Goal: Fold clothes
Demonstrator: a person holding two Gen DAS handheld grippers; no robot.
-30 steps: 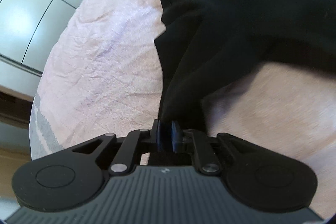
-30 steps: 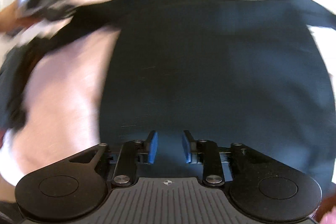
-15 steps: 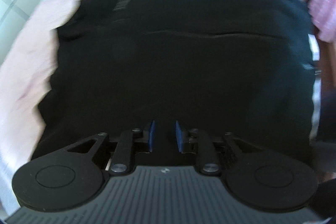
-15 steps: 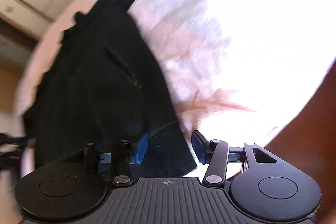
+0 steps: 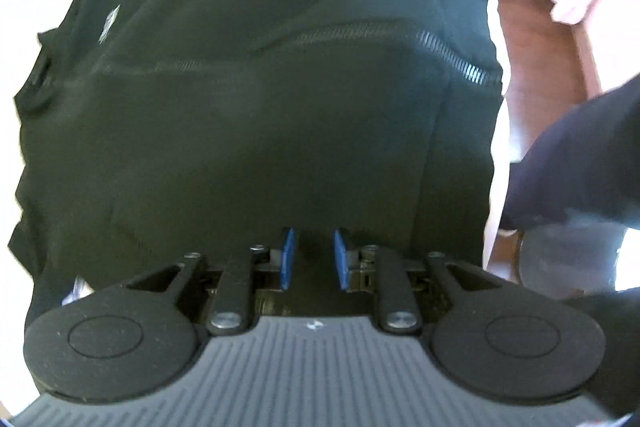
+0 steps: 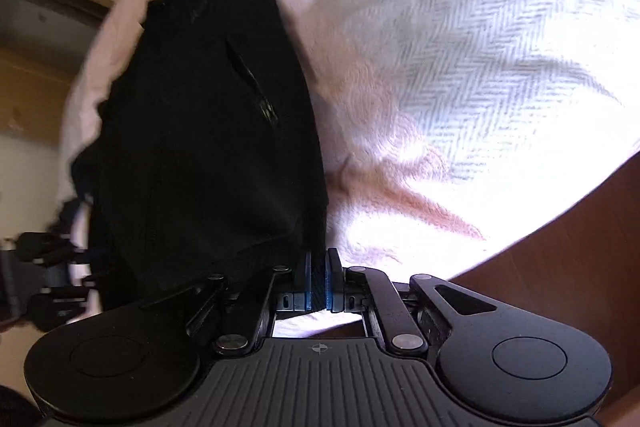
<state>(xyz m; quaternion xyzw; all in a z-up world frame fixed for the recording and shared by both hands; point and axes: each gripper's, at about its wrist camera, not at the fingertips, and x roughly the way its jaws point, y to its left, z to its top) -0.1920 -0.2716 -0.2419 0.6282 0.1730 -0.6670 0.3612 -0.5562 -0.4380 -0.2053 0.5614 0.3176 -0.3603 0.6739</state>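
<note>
Black zip-front fleece jacket [image 5: 260, 107] lying flat on a pale pink, herringbone-textured bed cover [image 6: 460, 67], its zip [image 5: 440, 47] running across the upper layer. The right hand-held gripper [image 6: 319, 279] has just closed its jaws; its blue pads [image 6: 308, 279] now pinch the jacket's edge at the near corner. The left hand-held gripper [image 5: 312, 259] hangs over the jacket with its pads [image 5: 287, 259] slightly apart; no cloth can be made out between them. Step in hand, as judged: taking hold of the hem for the next fold. The next move calls for the left jaws to close on the matching edge, then both to lift and carry it across together. A small pale mark [image 5: 108, 23] on the jacket is too blurred to read.
</note>
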